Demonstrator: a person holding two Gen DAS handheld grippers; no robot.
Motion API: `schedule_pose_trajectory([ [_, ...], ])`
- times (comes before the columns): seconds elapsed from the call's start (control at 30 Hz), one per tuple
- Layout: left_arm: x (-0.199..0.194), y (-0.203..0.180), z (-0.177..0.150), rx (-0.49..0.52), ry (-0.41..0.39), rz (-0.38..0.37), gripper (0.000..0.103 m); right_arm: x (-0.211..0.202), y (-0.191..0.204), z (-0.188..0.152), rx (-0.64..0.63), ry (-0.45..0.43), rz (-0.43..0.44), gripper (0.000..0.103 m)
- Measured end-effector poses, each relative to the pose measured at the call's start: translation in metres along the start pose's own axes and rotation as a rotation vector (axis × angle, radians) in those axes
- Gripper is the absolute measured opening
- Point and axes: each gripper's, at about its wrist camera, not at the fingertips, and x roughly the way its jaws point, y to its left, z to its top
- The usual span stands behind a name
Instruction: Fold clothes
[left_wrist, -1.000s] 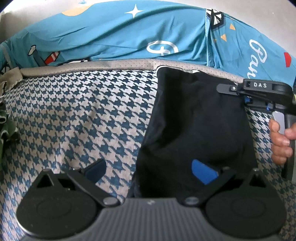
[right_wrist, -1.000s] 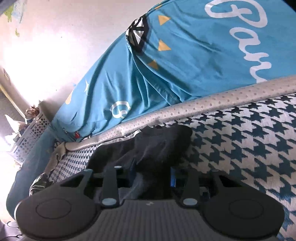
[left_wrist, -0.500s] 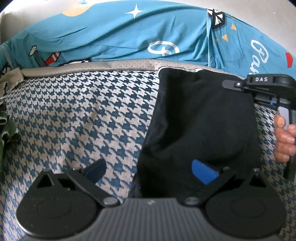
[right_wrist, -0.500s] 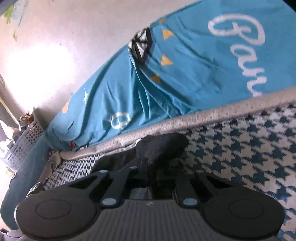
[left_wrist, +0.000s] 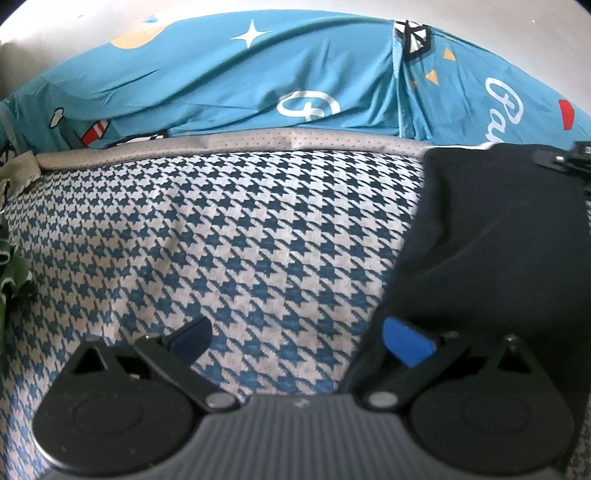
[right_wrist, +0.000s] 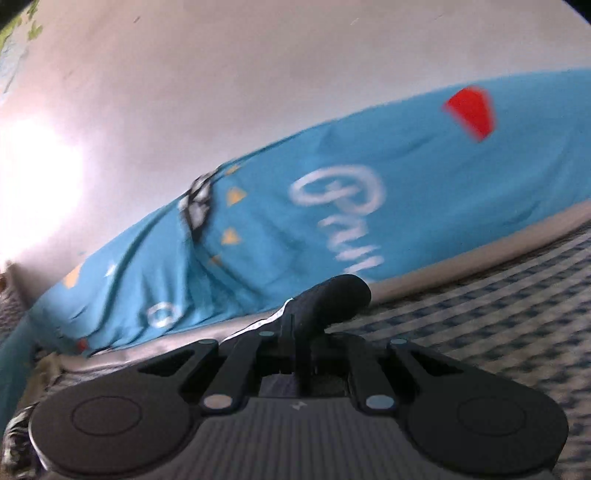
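Black garment (left_wrist: 495, 236): I am seeing it lying on the houndstooth bed cover (left_wrist: 229, 240), stretching from the bed's far edge toward my left camera; in the right wrist view a rolled fold of it (right_wrist: 332, 299) is rising above the cover.

Right gripper (right_wrist: 295, 347): I am holding its jaws clenched on that fold of the black garment, the cloth bunching up just in front of them; the picture is blurring. Its tip (left_wrist: 561, 158) is showing at the garment's far corner in the left view.

Left gripper (left_wrist: 299, 336): I am keeping its jaws released and spread wide, one blue pad (left_wrist: 406, 341) lying over the garment's near edge, the other over bare cover; nothing is sitting between them.

Grey dotted border (left_wrist: 258, 142): it is running along the bed's far edge.

Blue printed sheet (left_wrist: 258, 81): it is lying heaped beyond that border, against a pale wall (right_wrist: 221, 92).

Green cloth (left_wrist: 11, 273): it is sitting at the bed's left edge.
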Motion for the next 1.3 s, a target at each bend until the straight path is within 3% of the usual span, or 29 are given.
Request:
schedule_pose_trajectory([
  [0.3,-0.005,-0.022,-0.001,0.053,-0.01,-0.019,0.103,-0.062,-0.069,-0.006,0.063,-0.075,-0.244,0.009],
  [0.4,-0.006,-0.031,-0.001,0.075,-0.014,-0.028,0.103,-0.079,-0.088,-0.009,0.069,-0.067,-0.33,0.009],
  [0.53,-0.01,-0.042,-0.001,0.114,-0.023,-0.036,0.103,-0.086,-0.11,-0.014,0.073,0.01,-0.418,0.01],
  [0.63,-0.011,-0.049,-0.001,0.132,-0.027,-0.042,0.103,-0.093,-0.121,-0.016,0.107,0.06,-0.442,0.02],
  [0.7,-0.012,-0.052,-0.001,0.138,-0.029,-0.047,0.103,-0.102,-0.122,-0.016,0.113,0.032,-0.458,0.039],
  [0.77,-0.011,-0.053,-0.001,0.143,-0.029,-0.045,0.103,-0.11,-0.12,-0.015,0.102,0.002,-0.475,0.044],
  [0.93,-0.009,-0.055,-0.001,0.152,-0.02,-0.042,0.103,-0.111,-0.107,-0.013,0.07,-0.012,-0.356,0.044],
  [1.1,-0.008,-0.054,-0.002,0.158,-0.01,-0.044,0.103,-0.088,-0.085,-0.013,0.045,0.043,-0.2,0.044],
  [1.3,-0.008,-0.05,-0.002,0.158,0.002,-0.054,0.103,-0.066,-0.059,-0.02,0.01,0.115,-0.098,0.044],
])
